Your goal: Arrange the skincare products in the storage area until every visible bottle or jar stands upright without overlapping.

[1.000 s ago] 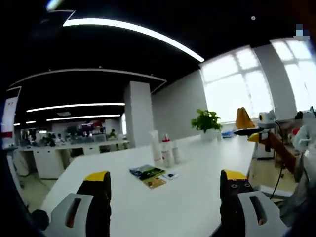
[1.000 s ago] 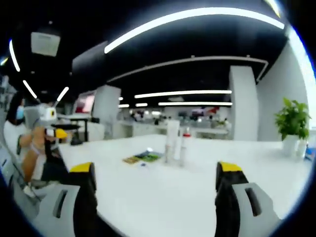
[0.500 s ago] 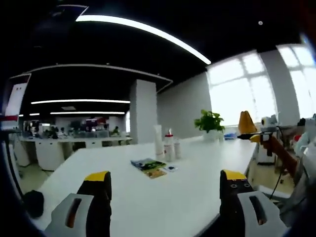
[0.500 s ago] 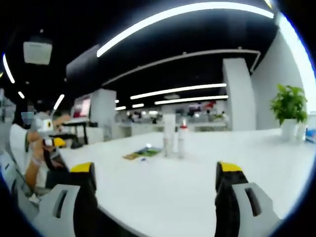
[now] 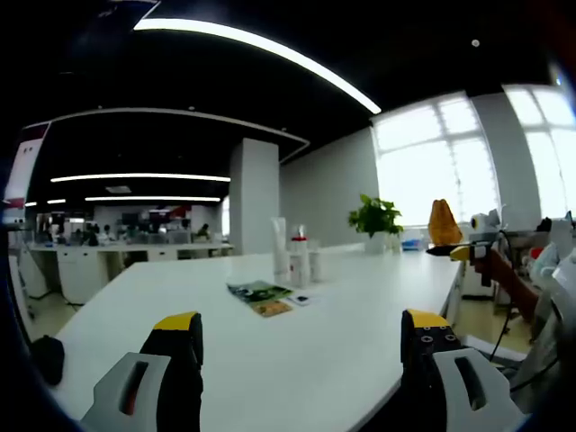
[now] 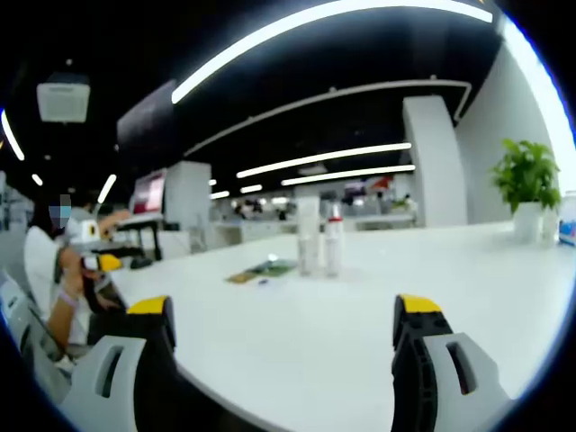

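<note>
A wide open office, dark ceiling with long light strips, and a big white table (image 5: 297, 351) runs out ahead in both views. Nearest the camera in the left gripper view, the left gripper (image 5: 301, 346) hangs over the table's near edge, its yellow-tipped fingers (image 5: 175, 322) spread wide with nothing between them. Same story in the right gripper view: the right gripper (image 6: 283, 333) has its fingers (image 6: 417, 306) well apart and empty, low over the table.

Further out on the table lie flat leaflets (image 5: 261, 295), green and brown, also seen in the right gripper view (image 6: 261, 269). Just behind them stand the skincare products (image 5: 292, 261), upright and close together: a tall white tube (image 6: 309, 236) and a bottle with a red band (image 6: 333, 243) just beside it.

Beyond those, a potted plant (image 5: 375, 220) sits at the far end by the bright windows, showing too in the right gripper view (image 6: 524, 184). A person's hand (image 5: 504, 274) holds another gripper at the left gripper view's right edge.
</note>
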`<control>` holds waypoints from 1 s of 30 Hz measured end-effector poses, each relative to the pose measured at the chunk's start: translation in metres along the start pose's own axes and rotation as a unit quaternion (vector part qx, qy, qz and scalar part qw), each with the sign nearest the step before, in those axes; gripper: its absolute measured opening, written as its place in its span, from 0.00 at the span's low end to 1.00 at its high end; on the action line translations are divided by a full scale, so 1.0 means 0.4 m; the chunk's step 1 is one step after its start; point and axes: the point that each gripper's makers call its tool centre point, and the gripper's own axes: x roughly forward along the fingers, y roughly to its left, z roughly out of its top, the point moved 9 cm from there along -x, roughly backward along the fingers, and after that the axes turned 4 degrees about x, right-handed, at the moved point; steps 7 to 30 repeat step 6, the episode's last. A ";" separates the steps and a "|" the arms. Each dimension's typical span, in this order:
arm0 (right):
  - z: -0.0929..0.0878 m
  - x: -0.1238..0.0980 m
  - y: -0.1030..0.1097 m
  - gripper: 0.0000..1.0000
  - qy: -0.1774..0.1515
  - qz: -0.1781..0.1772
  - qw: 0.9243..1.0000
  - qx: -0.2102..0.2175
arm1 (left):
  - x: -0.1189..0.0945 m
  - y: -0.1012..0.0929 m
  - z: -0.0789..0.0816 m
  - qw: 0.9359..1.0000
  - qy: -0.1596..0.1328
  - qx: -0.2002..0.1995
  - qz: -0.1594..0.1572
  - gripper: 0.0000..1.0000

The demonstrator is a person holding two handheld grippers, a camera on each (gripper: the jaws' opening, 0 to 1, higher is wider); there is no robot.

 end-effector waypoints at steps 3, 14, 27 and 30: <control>-0.002 0.003 0.000 1.00 0.002 -0.001 1.000 -0.002 | 0.003 -0.002 0.002 1.000 0.002 0.006 0.000 0.94; -0.005 0.006 -0.001 1.00 0.008 -0.002 1.000 -0.004 | 0.004 -0.002 0.003 1.000 0.004 0.007 0.001 0.95; -0.005 0.006 -0.001 1.00 0.008 -0.002 1.000 -0.004 | 0.004 -0.002 0.003 1.000 0.004 0.007 0.001 0.95; -0.005 0.006 -0.001 1.00 0.008 -0.002 1.000 -0.004 | 0.004 -0.002 0.003 1.000 0.004 0.007 0.001 0.95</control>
